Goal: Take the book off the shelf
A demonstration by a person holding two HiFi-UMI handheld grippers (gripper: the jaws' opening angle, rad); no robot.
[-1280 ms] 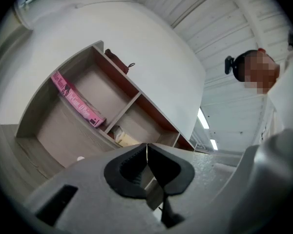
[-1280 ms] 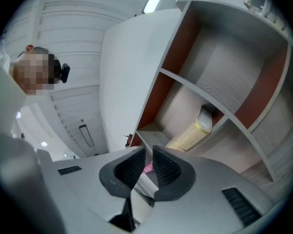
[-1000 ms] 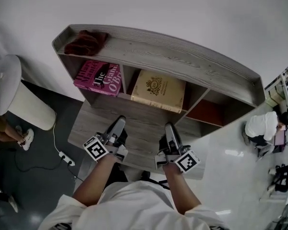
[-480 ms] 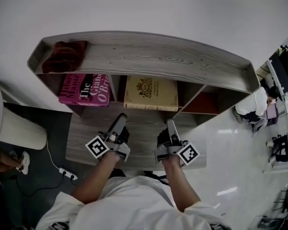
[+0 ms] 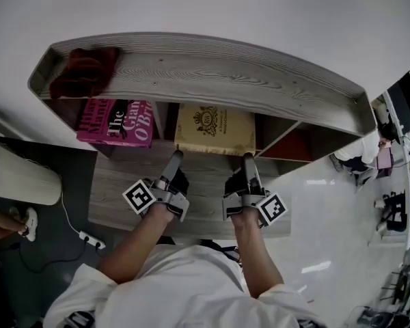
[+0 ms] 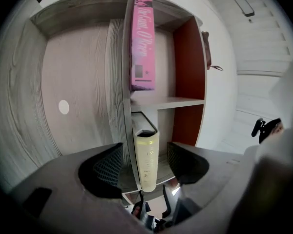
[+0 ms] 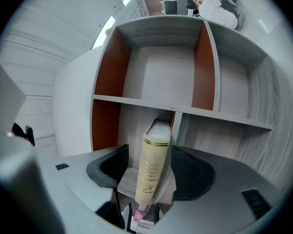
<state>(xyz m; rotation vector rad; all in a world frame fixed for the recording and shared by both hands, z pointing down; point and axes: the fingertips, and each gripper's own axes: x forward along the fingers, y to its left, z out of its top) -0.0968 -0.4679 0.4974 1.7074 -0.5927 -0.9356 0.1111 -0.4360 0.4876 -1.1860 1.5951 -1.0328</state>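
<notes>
Left gripper [image 5: 174,160], right gripper [image 5: 248,160]: jaws just opened wide, book [image 5: 214,130] spine between, pads not touching. Hardback: stiff, likely heavy. Pinch covers near shelf's [image 5: 212,70] front edge.

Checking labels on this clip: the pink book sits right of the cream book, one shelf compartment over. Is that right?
Not quite. The pink book sits left of the cream book, one shelf compartment over, as the head view shows.

Left gripper [image 5: 175,157] and right gripper [image 5: 248,158] at the cream book [image 5: 215,128], perhaps in contact
</notes>
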